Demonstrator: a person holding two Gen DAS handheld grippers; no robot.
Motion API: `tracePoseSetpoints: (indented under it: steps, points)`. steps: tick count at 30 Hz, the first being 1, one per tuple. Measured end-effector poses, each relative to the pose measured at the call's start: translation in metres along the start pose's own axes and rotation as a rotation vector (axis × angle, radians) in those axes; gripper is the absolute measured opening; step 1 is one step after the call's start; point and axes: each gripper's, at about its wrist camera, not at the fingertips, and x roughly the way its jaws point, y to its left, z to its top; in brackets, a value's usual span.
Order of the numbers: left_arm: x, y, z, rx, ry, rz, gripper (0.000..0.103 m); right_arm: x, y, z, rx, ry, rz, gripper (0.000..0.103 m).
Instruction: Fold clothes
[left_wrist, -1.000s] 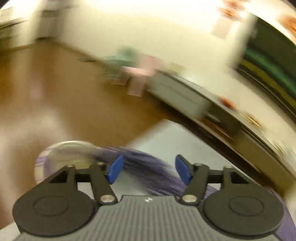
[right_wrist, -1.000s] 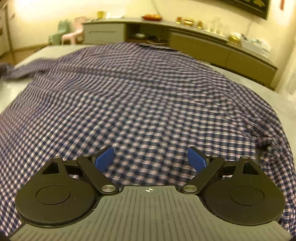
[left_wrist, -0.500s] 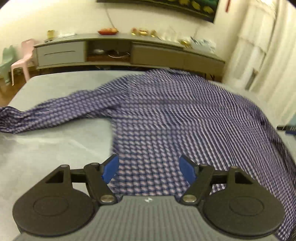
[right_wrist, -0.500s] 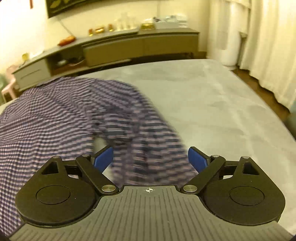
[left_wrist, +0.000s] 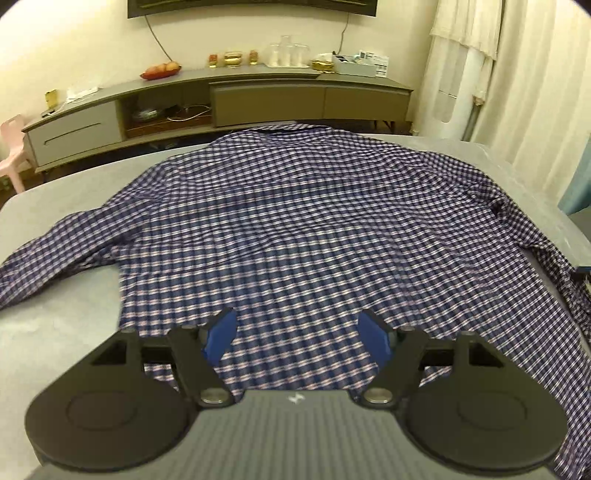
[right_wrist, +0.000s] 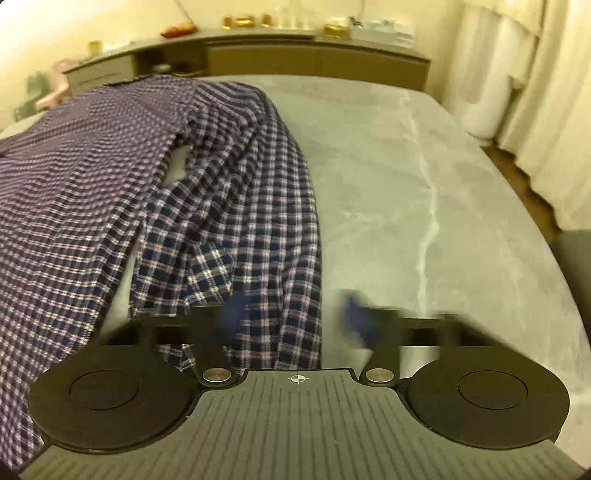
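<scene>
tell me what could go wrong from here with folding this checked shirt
The right tool is open over the right sleeve, which lies bunched and doubled on itself; a pinch here might catch several layers and fold in a crease. The left tool hangs open over the shirt near its hem, so closing there may grab mid-panel cloth instead of an edge. The left sleeve lies spread out and could drag.

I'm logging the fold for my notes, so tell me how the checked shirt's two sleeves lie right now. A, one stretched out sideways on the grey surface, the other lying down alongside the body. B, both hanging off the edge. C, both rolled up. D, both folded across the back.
A: in the left wrist view one sleeve stretches out sideways from the shirt; in the right wrist view the other sleeve lies alongside the body.
</scene>
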Motion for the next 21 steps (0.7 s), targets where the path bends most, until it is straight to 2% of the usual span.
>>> tracePoseSetpoints:
  steps: [3,5,6,7,8,9,10,11,12,13,15,17,18,19,21]
  points:
    - [0.003,-0.005,0.002,0.016,-0.003,0.015,0.073,0.020,-0.014,0.017,-0.066,0.001,-0.226,0.000]
    - [0.005,-0.008,0.004,0.027,-0.005,0.025,0.073,0.031,-0.037,0.032,0.031,-0.007,-0.301,0.000]
    - [0.006,-0.009,0.005,0.032,-0.006,0.030,0.073,0.035,-0.044,0.040,0.060,-0.014,-0.336,0.004]
    - [0.005,-0.009,0.003,0.032,-0.006,0.037,0.073,0.036,-0.046,0.046,0.065,-0.027,-0.363,0.012]
    - [0.002,-0.004,-0.003,0.021,-0.005,0.048,0.073,0.036,-0.045,0.050,0.076,-0.040,-0.365,0.016]
    - [-0.003,0.001,-0.010,0.006,-0.004,0.060,0.073,0.034,-0.043,0.053,0.095,-0.049,-0.345,0.032]
    - [-0.009,0.006,-0.018,-0.011,-0.003,0.068,0.073,0.030,-0.040,0.055,0.125,-0.060,-0.297,0.053]
    - [-0.015,0.012,-0.027,-0.028,-0.002,0.073,0.073,0.025,-0.036,0.053,0.157,-0.067,-0.205,0.064]
    - [-0.021,0.016,-0.036,-0.045,0.002,0.077,0.074,0.021,-0.030,0.049,0.177,-0.063,-0.110,0.081]
    - [-0.024,0.020,-0.046,-0.060,0.009,0.080,0.074,0.018,-0.024,0.045,0.187,-0.064,-0.034,0.089]
    - [-0.031,0.027,-0.066,-0.090,0.023,0.086,0.074,0.020,-0.007,0.038,0.154,-0.062,0.001,0.090]
    - [-0.037,0.029,-0.083,-0.116,0.030,0.086,0.074,0.024,0.009,0.033,0.111,-0.074,-0.020,0.089]
    - [-0.040,0.029,-0.090,-0.128,0.033,0.085,0.074,0.027,0.014,0.032,0.098,-0.086,-0.019,0.084]
    - [-0.043,0.029,-0.097,-0.138,0.035,0.085,0.074,0.032,0.019,0.032,0.091,-0.086,0.003,0.070]
    - [-0.048,0.027,-0.107,-0.155,0.037,0.086,0.074,0.043,0.025,0.037,0.088,-0.070,0.056,0.054]
